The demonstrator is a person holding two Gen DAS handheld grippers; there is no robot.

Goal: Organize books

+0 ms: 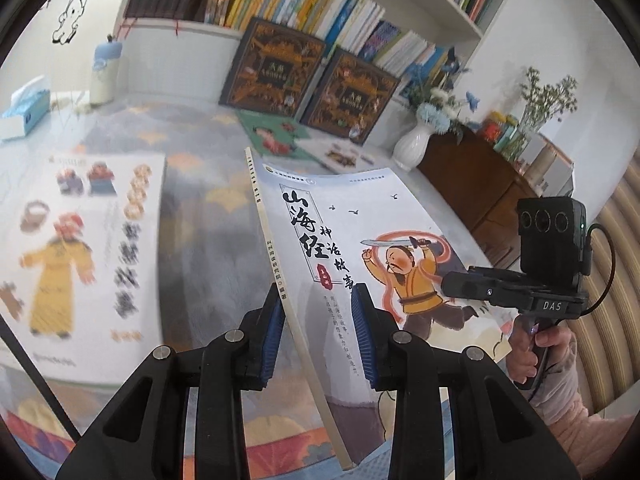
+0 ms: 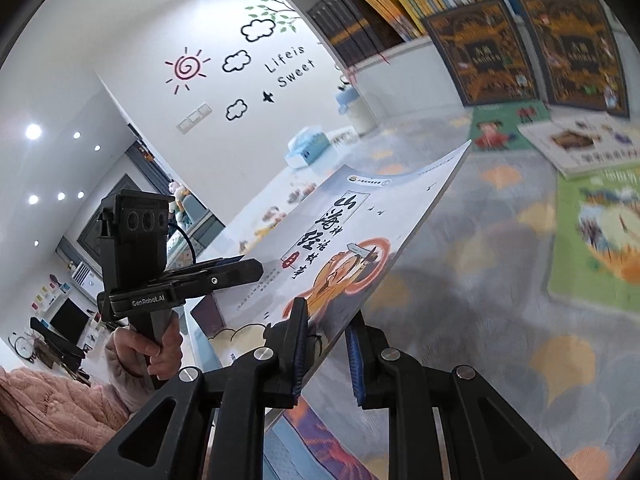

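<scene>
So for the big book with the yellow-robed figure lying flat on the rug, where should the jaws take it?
Take the yellow-robed book by an edge, coming in low from the side: it lies flat on the rug, so only its thin edges fit between the jaws.

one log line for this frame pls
left tongs: shut on book | right tongs: shut on book | book: off rug, tilted
</scene>
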